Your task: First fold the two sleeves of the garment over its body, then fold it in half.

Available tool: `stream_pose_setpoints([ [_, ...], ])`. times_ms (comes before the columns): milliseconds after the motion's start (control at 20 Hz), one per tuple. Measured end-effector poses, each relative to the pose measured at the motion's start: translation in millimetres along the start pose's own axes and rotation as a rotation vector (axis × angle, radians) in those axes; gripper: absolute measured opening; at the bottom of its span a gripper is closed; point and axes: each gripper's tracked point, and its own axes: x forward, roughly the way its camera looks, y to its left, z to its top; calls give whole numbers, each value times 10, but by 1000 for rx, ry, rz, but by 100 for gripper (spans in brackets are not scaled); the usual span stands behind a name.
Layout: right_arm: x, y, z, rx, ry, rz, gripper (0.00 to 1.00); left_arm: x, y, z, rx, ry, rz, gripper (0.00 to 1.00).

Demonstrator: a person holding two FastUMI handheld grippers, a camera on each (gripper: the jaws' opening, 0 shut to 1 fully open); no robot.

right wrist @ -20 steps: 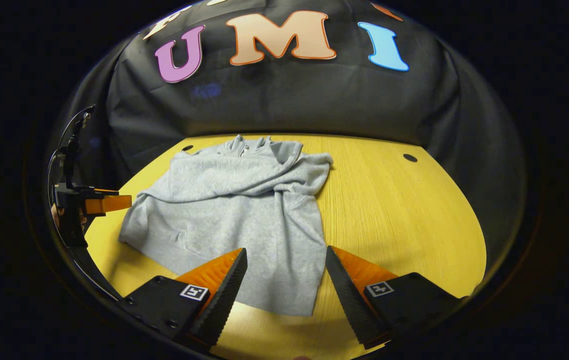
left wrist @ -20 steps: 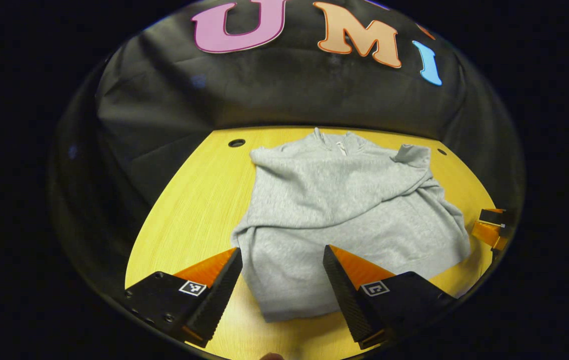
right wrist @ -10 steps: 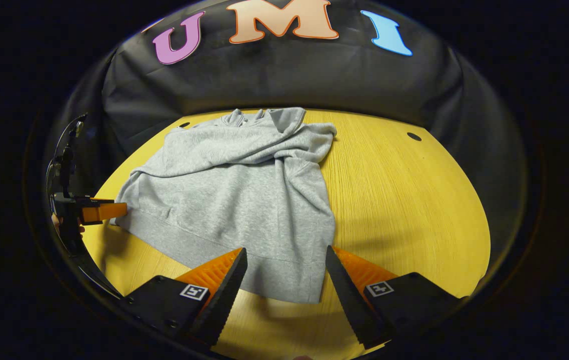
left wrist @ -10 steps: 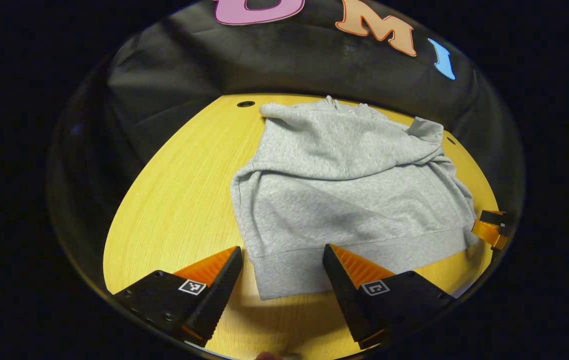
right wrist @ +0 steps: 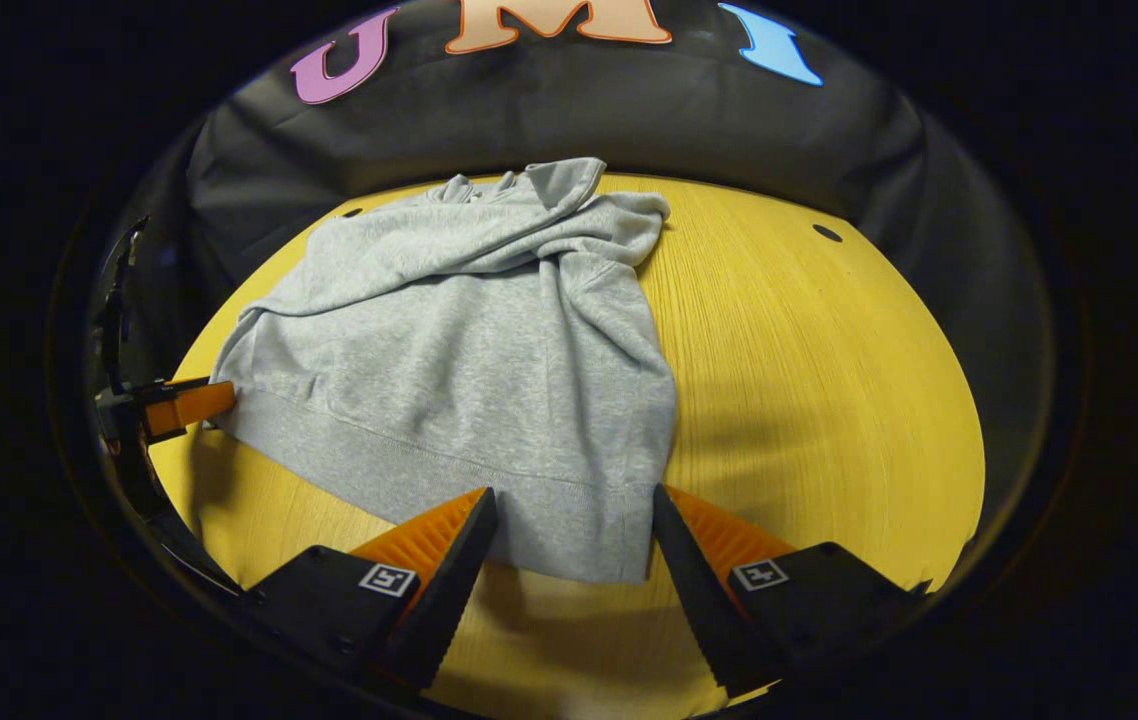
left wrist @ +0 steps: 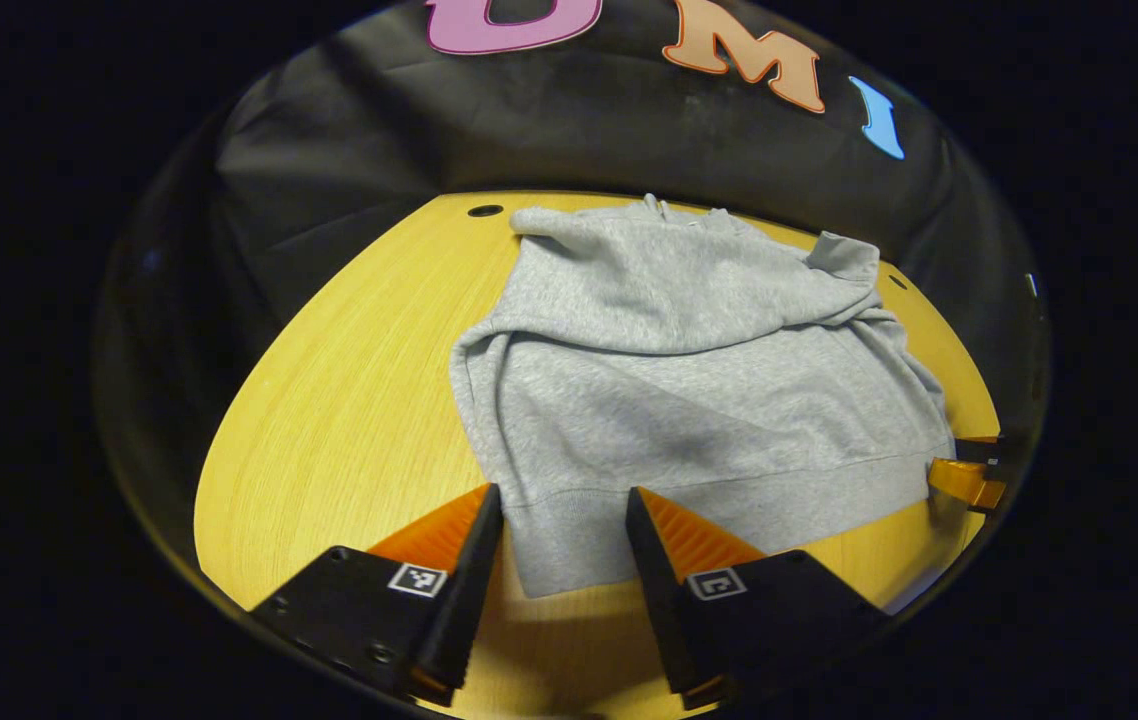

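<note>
A grey hooded garment [left wrist: 689,380] lies flat on the yellow table [left wrist: 349,400], hem toward me, with both sleeves laid across its chest. In the left gripper view my left gripper [left wrist: 564,492] is open, its fingers either side of the hem's left corner with cloth in the gap. The right gripper view shows the same garment [right wrist: 469,340] with my right gripper [right wrist: 573,493] open astride the hem's right corner. The left gripper [right wrist: 174,405] also shows there at the far left, by the hem's other corner. A finger of the right gripper [left wrist: 967,480] shows at the far right of the left gripper view.
Bare yellow table [right wrist: 809,380] stretches to the right of the garment and in front of the hem. Small round holes [left wrist: 484,211] [right wrist: 826,232] sit near the table's back edge. Black cloth walls close in the back and sides.
Both grippers have come down and forward to the hem's two corners. The gap between the left gripper's fingers has narrowed a little. The garment has not moved.
</note>
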Motion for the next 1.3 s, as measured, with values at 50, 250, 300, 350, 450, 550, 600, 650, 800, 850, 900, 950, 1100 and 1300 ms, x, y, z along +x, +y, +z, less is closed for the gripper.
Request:
stream_pose_setpoints([
  [50, 9, 38, -7, -2, 18, 15, 87, 10, -65, 7, 12, 2, -25, 61],
  [250, 22, 225, 5, 23, 61, 67, 18, 56, -188, 48, 9, -3, -60, 11],
  [300, 32, 222, 5, 43, 86, 73, 18, 66, -196, 52, 6, -1, -61, 8],
  [350, 36, 217, 26, 72, 103, 81, 10, 67, -193, 65, 1, 7, -61, 5],
  [450, 50, 225, 27, 99, 140, 105, 5, 81, -199, 58, -3, 37, -61, 0],
  [550, 43, 224, 49, 165, 157, 123, 3, 71, -197, 90, -2, 44, -58, 0],
  [600, 35, 227, 44, 188, 165, 132, 3, 70, -200, 78, 5, 50, -62, 0],
  [650, 18, 222, 39, 206, 166, 139, 3, 50, -191, 59, 7, 59, -61, 0],
  [800, -19, 215, -7, 202, 164, 154, 3, -15, -199, 3, -9, 92, -82, 0],
  [850, -31, 225, 10, 199, 167, 159, 3, -22, -190, 0, -25, 99, -89, 0],
  [900, -22, 238, 16, 194, 173, 166, 3, -9, -167, 19, -30, 103, -89, 0],
  [950, -2, 249, 13, 196, 180, 174, 3, 8, -158, 29, -35, 110, -90, 2],
  [1100, -25, 287, 26, 205, 191, 204, 3, 34, -128, 56, -46, 128, -80, 0],
  [1300, -152, 384, 242, 294, 139, 278, 3, -63, -151, 177, -116, 120, -97, 0],
])
